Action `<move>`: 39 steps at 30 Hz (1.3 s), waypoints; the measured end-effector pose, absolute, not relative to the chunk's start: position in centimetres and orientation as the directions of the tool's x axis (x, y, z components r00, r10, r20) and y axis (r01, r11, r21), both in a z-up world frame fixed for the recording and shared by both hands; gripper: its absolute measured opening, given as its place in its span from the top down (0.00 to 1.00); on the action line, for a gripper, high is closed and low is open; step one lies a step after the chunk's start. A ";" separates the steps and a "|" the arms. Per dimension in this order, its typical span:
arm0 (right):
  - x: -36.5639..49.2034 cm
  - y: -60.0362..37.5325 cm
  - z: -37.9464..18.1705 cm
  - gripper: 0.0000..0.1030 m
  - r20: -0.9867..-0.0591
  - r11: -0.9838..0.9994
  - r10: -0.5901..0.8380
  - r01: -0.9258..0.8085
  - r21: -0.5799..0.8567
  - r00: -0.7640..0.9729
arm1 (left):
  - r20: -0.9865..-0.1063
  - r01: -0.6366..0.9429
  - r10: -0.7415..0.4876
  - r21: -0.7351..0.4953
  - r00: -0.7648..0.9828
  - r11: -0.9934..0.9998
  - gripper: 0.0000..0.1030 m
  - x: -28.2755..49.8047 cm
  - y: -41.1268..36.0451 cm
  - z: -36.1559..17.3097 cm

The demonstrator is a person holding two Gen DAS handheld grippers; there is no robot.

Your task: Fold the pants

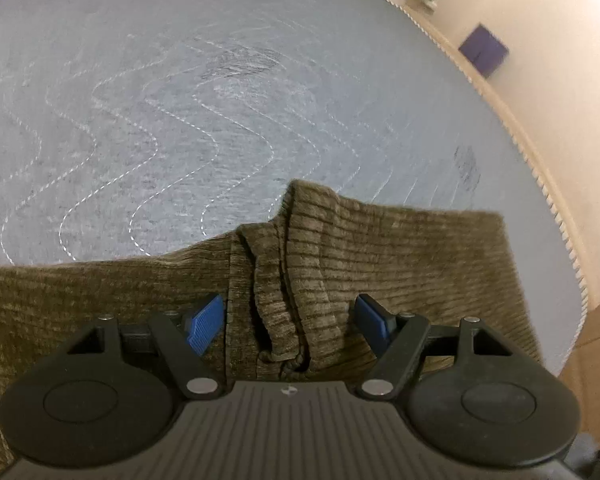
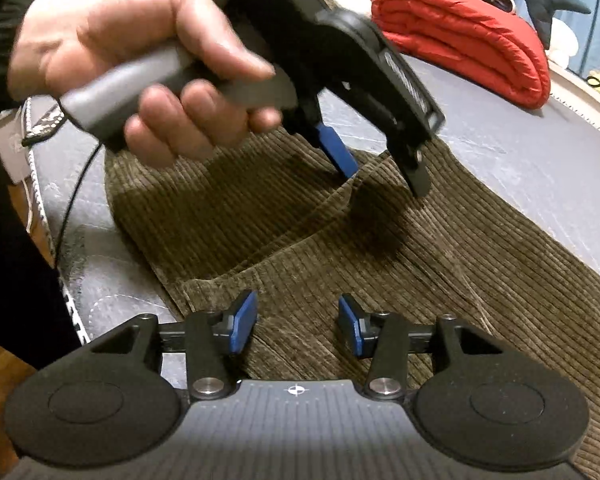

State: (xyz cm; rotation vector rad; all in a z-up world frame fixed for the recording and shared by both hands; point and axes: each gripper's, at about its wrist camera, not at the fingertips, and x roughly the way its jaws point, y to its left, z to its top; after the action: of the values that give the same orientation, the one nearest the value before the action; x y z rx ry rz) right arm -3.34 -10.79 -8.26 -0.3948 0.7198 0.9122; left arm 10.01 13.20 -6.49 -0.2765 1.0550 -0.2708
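Olive-brown corduroy pants point(image 1: 400, 248) lie flat on a grey quilted mattress point(image 1: 180, 100). A raised fold of the cloth runs up between the blue pads of my left gripper point(image 1: 288, 312), which stands open just above it, the pads clear of the fabric. The right wrist view shows the same pants point(image 2: 260, 208) and a person's hand point(image 2: 140, 60) holding the left gripper point(image 2: 384, 180), tilted down with its tips at the cloth. My right gripper point(image 2: 298, 320) hangs open over the near edge of the pants, nothing pinched.
A folded red quilt point(image 2: 460, 36) lies at the far end of the mattress point(image 2: 520, 160). The mattress edge point(image 1: 556, 208) curves along the right, with a cream wall beyond. A black cable point(image 2: 76, 192) hangs from the left gripper's handle.
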 end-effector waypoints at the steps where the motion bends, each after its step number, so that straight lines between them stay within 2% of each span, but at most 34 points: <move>1: -3.3 -11.0 -8.2 0.53 -0.712 0.557 0.587 -0.830 0.009 0.386 | -0.818 0.098 -0.334 -0.328 0.468 0.940 0.26 9.9 12.7 -6.5; 9: -3.7 -10.7 -8.3 0.52 -0.719 0.554 0.579 -0.832 0.001 0.384 | -0.829 0.106 -0.294 -0.278 0.475 0.955 0.26 10.0 11.6 -7.1; 12: -3.4 -10.8 -8.4 0.53 -0.715 0.554 0.587 -0.833 0.011 0.380 | -0.829 0.105 -0.288 -0.271 0.479 0.957 0.29 10.0 11.4 -7.1; 13: -3.4 -10.7 -8.7 0.61 -0.713 0.546 0.595 -0.837 0.021 0.371 | -0.829 0.104 -0.283 -0.267 0.482 0.958 0.36 10.0 11.4 -7.1; 14: -3.4 -10.7 -8.9 0.73 -0.712 0.530 0.609 -0.847 0.038 0.350 | -0.829 0.104 -0.280 -0.264 0.483 0.959 0.45 10.0 11.4 -7.1; 17: -3.9 -10.5 -8.9 0.84 -0.705 0.498 0.619 -0.867 0.012 0.346 | -0.826 0.123 -0.283 -0.256 0.488 0.959 0.72 9.9 11.2 -6.5; 19: -3.9 -10.7 -8.6 0.91 -0.696 0.486 0.632 -0.874 0.014 0.340 | -0.811 0.136 -0.296 -0.264 0.505 0.955 0.77 9.5 11.3 -5.3; 24: -4.4 -11.5 -6.7 0.95 -0.642 0.418 0.711 -0.906 0.057 0.288 | -0.753 0.130 -0.298 -0.275 0.587 0.953 0.80 7.8 13.2 -1.3; 27: -5.8 -11.4 -6.1 0.97 -0.625 0.352 0.738 -0.936 0.032 0.256 | -0.789 0.070 -0.268 -0.277 0.552 0.958 0.77 7.9 14.9 -2.4; 28: -5.8 -11.3 -6.3 0.99 -0.637 0.346 0.732 -0.937 0.041 0.242 | -0.814 0.048 -0.258 -0.273 0.521 0.961 0.72 8.2 15.2 -3.4; 31: -5.1 -11.4 -7.3 0.98 -0.677 0.396 0.691 -0.916 0.062 0.252 | -0.852 -0.031 -0.179 -0.223 0.492 0.974 0.58 8.6 15.7 -5.1; 33: -4.2 -12.4 -6.9 0.97 -0.671 0.461 0.687 -0.881 0.104 0.281 | -0.827 -0.017 -0.135 -0.171 0.546 0.985 0.57 8.0 15.3 -3.7; 34: -3.9 -13.0 -6.3 0.93 -0.657 0.486 0.696 -0.864 0.133 0.290 | -0.798 0.005 -0.107 -0.129 0.593 0.992 0.57 7.5 14.8 -2.5; 36: -3.0 -15.1 -4.9 0.79 -0.607 0.551 0.717 -0.813 0.190 0.343 | -0.731 0.054 -0.078 -0.057 0.678 0.997 0.57 6.2 13.7 -0.5; 38: -2.2 -17.7 -3.8 0.48 -0.564 0.647 0.696 -0.728 0.225 0.444 | -0.688 0.120 -0.110 -0.033 0.718 0.992 0.57 5.0 12.4 0.4; 39: -1.7 -19.2 -3.5 0.45 -0.553 0.707 0.661 -0.667 0.233 0.507 | -0.680 0.158 -0.139 -0.035 0.720 0.987 0.57 4.5 11.7 0.6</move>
State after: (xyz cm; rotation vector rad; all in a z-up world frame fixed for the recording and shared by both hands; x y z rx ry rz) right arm -1.74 -19.20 -3.45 -0.0103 0.6615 0.8006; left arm 4.51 11.66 0.57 0.0262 0.7491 -0.1638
